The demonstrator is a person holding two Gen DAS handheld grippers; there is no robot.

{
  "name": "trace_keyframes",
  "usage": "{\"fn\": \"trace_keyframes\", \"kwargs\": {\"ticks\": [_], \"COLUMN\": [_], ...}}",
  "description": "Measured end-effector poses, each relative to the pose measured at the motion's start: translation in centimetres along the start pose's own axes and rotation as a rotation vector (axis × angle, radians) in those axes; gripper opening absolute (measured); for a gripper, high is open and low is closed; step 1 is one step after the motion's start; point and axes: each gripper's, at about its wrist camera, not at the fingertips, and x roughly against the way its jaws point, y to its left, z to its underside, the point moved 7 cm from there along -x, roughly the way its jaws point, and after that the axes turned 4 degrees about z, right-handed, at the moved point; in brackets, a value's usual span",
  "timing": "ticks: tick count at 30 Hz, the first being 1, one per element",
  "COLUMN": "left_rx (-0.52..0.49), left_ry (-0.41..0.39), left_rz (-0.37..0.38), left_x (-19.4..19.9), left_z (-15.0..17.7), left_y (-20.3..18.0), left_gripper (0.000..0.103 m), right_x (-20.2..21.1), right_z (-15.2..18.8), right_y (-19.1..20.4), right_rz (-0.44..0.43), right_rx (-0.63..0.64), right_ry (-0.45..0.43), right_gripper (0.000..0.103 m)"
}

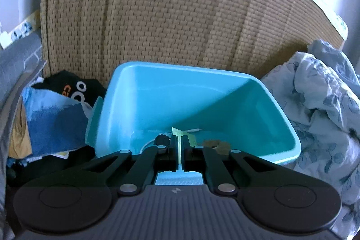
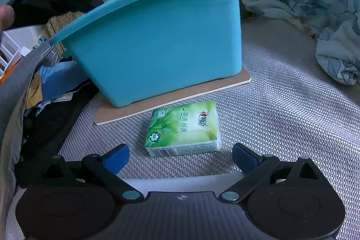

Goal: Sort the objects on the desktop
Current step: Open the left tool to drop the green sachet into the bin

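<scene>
Clamped shut, my left tool point(image 1: 179, 147) is pinching a pale green slip point(image 1: 179, 138) over the turquoise bin point(image 1: 225, 91); my right tool point(image 2: 181, 155) is gaping wide, holding nothing, before the tissue pack point(image 2: 183, 128).

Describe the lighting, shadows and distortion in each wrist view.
Left wrist view: a hard diagonal shadow splits the inside of the teal bin, its left side sunlit; fisheye curves the woven backrest. Right wrist view: light glints off the woven mat, the tissue pack is sharp, and the top left corner is dark and blurred.
</scene>
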Motion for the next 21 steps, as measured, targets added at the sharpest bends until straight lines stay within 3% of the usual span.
{"fn": "trace_keyframes", "kwargs": {"ticks": [12,16,21], "left_rx": [0.002,-0.096,-0.099], "left_ry": [-0.018,-0.022,-0.009], "left_rz": [0.045,0.01,0.006], "left_x": [4.5,6.2,7.7], "left_z": [1.8,3.4,5.7], "left_y": [0.1,-0.3,0.5], "left_gripper": [0.004,0.004,0.004], "right_x": [-0.7,-0.8,-1.0], "right_z": [0.4,0.6,0.5], "right_y": [0.5,0.8,0.8], "right_rz": [0.019,0.033,0.037], "right_rx": [0.061,0.086,0.083], "right_ry": [-0.003,-0.004,0.001], "right_gripper": [0.1,0.1,0.1]}}
